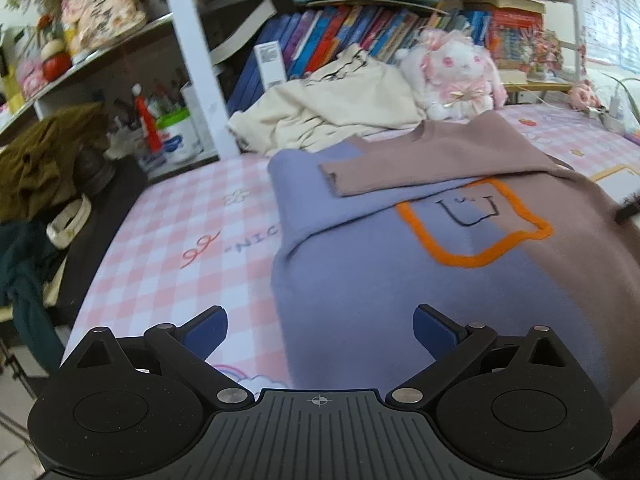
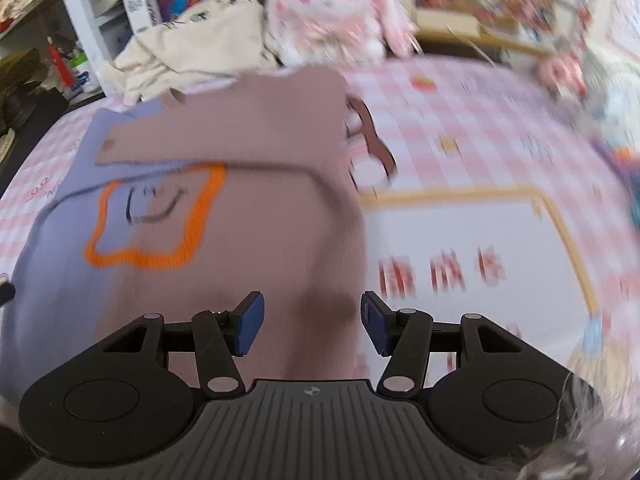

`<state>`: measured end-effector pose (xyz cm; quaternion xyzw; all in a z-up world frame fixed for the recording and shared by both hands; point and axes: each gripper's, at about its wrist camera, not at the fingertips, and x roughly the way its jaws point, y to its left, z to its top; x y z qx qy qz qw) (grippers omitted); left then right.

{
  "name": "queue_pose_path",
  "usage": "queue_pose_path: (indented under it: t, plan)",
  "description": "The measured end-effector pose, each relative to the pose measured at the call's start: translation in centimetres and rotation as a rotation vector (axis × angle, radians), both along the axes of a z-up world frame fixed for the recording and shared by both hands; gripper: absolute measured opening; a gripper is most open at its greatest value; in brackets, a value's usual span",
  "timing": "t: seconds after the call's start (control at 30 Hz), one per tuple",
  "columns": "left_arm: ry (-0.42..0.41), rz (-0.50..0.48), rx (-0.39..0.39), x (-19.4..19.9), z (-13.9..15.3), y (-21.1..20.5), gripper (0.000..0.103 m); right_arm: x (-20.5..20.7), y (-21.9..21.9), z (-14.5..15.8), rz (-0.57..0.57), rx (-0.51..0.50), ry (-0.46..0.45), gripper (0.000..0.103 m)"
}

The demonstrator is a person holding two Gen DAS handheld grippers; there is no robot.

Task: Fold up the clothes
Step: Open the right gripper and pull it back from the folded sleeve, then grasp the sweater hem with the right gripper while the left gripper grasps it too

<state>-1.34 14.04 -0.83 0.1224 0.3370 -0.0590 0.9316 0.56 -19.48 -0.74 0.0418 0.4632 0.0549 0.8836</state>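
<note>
A two-tone sweater (image 1: 360, 280), lilac on the left half and mauve-brown on the right, lies flat on the pink checked bed with an orange outline patch (image 1: 472, 220) on its chest. One mauve sleeve (image 1: 420, 172) is folded across the top. My left gripper (image 1: 320, 332) is open and empty above the sweater's lower left edge. In the right wrist view the sweater (image 2: 248, 208) fills the left and middle, blurred by motion. My right gripper (image 2: 312, 324) is open and empty above its lower right edge.
A crumpled cream garment (image 1: 332, 108) and a white plush rabbit (image 1: 456, 76) lie at the head of the bed below a bookshelf (image 1: 360, 36). Olive clothing (image 1: 36, 164) and clutter stand off the left bed edge. A printed panel on the bedsheet (image 2: 472, 240) lies right of the sweater.
</note>
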Motion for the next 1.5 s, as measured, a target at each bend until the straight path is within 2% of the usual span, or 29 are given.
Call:
queue_pose_path:
  t: [0.13,0.3,0.4,0.57,0.63,0.7,0.73,0.77,0.87,1.0,1.23,1.37,1.43,1.5]
  plan:
    - [0.042,0.022,-0.014,0.0,-0.2,0.8,0.101,-1.9,0.0,-0.7,-0.040,0.025,0.019,0.052]
    - [0.111,0.055,-0.085,-0.2,-0.5,1.9,0.100,-2.3,0.6,-0.7,-0.035,0.002,0.012,0.050]
    - [0.126,0.064,-0.099,-0.4,-0.6,2.2,0.100,-2.6,0.4,-0.9,-0.047,-0.002,0.018,0.045]
    - [0.190,0.060,-0.179,-0.6,-1.0,2.9,0.094,-3.2,-0.4,-0.9,-0.077,-0.003,0.040,0.042]
    - [0.211,0.071,-0.204,-0.7,-1.0,3.4,0.093,-3.4,-0.7,-1.0,-0.081,0.009,0.058,0.037]
    - [0.234,0.081,-0.233,-0.8,-1.1,3.8,0.087,-3.7,-1.2,-1.1,-0.090,0.046,0.077,0.034]
    - [0.252,0.085,-0.256,-0.9,-1.3,4.1,0.078,-3.8,-1.5,-1.2,-0.099,0.062,0.078,0.032]
    - [0.276,0.088,-0.282,-0.8,-1.5,4.4,0.064,-3.9,-1.7,-1.3,-0.108,0.078,0.079,0.031]
    - [0.309,0.099,-0.332,-0.8,-1.9,5.1,0.040,-4.1,-2.2,-1.2,-0.132,0.103,0.078,0.028]
    - [0.324,0.107,-0.368,-0.7,-2.0,5.7,0.038,-4.0,-2.0,-1.0,-0.143,0.089,0.076,0.028]
    - [0.342,0.088,-0.317,-0.3,-1.9,5.1,0.039,-4.0,-2.2,-0.9,-0.159,0.063,0.071,0.031]
    - [0.343,0.084,-0.315,-0.3,-1.8,5.1,0.039,-4.0,-2.3,-1.2,-0.163,0.068,0.084,0.032]
    - [0.345,0.081,-0.323,-0.3,-1.8,5.2,0.038,-4.0,-2.3,-1.2,-0.157,0.068,0.088,0.027]
    - [0.347,0.077,-0.339,-0.2,-1.9,5.4,0.022,-3.9,-2.2,-1.2,-0.136,0.076,0.090,0.020]
